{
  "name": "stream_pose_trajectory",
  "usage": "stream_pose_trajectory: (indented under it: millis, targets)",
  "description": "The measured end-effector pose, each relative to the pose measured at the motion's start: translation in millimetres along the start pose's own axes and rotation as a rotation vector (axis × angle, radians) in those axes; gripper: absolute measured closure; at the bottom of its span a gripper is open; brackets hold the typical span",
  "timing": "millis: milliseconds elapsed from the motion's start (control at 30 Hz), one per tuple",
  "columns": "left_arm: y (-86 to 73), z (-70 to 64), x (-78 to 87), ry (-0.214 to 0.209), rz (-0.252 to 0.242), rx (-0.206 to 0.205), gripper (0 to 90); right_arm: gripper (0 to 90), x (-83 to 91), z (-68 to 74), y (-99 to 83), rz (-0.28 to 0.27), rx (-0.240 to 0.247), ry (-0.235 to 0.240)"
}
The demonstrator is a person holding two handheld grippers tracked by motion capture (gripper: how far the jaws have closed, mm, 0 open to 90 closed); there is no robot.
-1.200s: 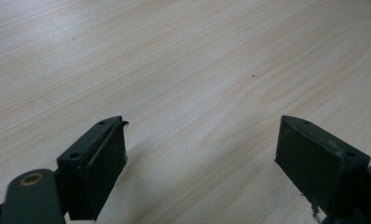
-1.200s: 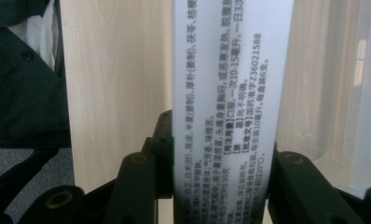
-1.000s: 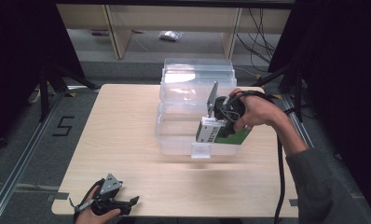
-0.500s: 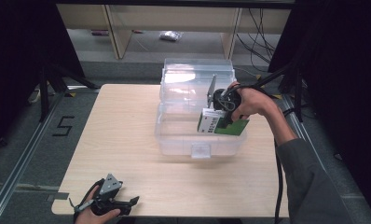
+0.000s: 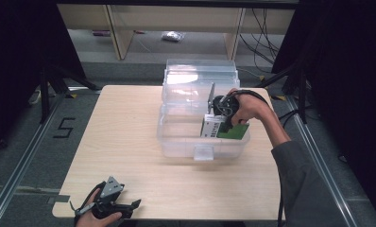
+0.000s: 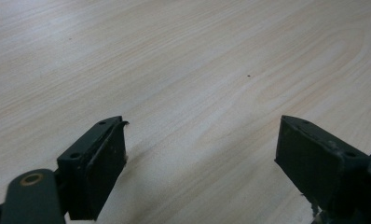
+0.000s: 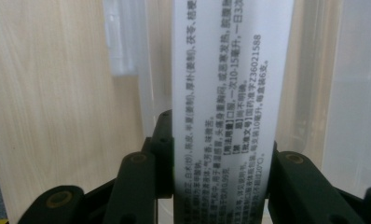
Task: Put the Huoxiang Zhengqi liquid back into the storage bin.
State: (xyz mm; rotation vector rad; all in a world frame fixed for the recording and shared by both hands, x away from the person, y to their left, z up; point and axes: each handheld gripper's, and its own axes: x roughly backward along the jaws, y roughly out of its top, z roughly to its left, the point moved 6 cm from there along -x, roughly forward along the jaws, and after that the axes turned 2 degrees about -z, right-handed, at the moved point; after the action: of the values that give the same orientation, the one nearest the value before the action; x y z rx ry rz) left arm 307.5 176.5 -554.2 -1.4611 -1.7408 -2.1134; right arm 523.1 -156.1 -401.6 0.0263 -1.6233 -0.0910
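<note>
Box (image 7: 230, 93) clamped btwn right gripper (image 5: 222, 115) fingers, held inside clear bin (image 5: 176, 127); left gripper (image 6: 200, 154) fingers spread over table (image 6: 174, 60).

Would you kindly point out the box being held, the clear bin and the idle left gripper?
box (image 7: 230, 93), right gripper view, on its white printed face.
clear bin (image 5: 179, 142), high view, on its front wall.
left gripper (image 6: 200, 158), left gripper view, midway between its open jaws.

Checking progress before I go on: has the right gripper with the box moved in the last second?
Yes. The right gripper, shut on the box, has moved back from the bin's front wall toward its middle, deeper inside, in the high view.
</note>
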Motion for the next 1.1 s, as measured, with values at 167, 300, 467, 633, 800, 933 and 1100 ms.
stream_pose_trajectory:
  millis: [167,300,467,633,800,933,1100]
  targets:
    - [0.1,0.2,-0.4,0.008,0.003,0.005,15.5,64.4,-12.4,-1.7,-2.9,0.003,-0.006,0.011]
    - [-0.5,0.0,0.3,-0.004,0.016,-0.002,15.5,64.4,-21.1,-2.7,-6.3,0.037,-0.024,0.012]
    - [-0.9,1.0,-0.2,0.008,0.008,0.001,15.5,64.3,-27.8,-2.1,-9.5,0.047,-0.043,0.016]
    - [-0.7,0.1,-0.6,0.008,0.005,0.006,15.5,64.2,-34.1,-5.1,-12.2,0.057,-0.044,0.013]
    - [-0.9,0.1,-0.4,0.005,0.01,0.005,15.5,64.2,-36.6,-5.0,-13.2,0.074,-0.059,0.019]
    - [-0.6,0.1,-0.6,0.008,0.005,0.006,15.5,64.1,-40.0,-4.7,-13.0,0.072,-0.056,0.015]
    - [-1.2,-0.7,-0.2,-0.003,0.013,0.004,15.5,64.0,-47.3,-4.4,-16.1,0.073,-0.058,0.022]
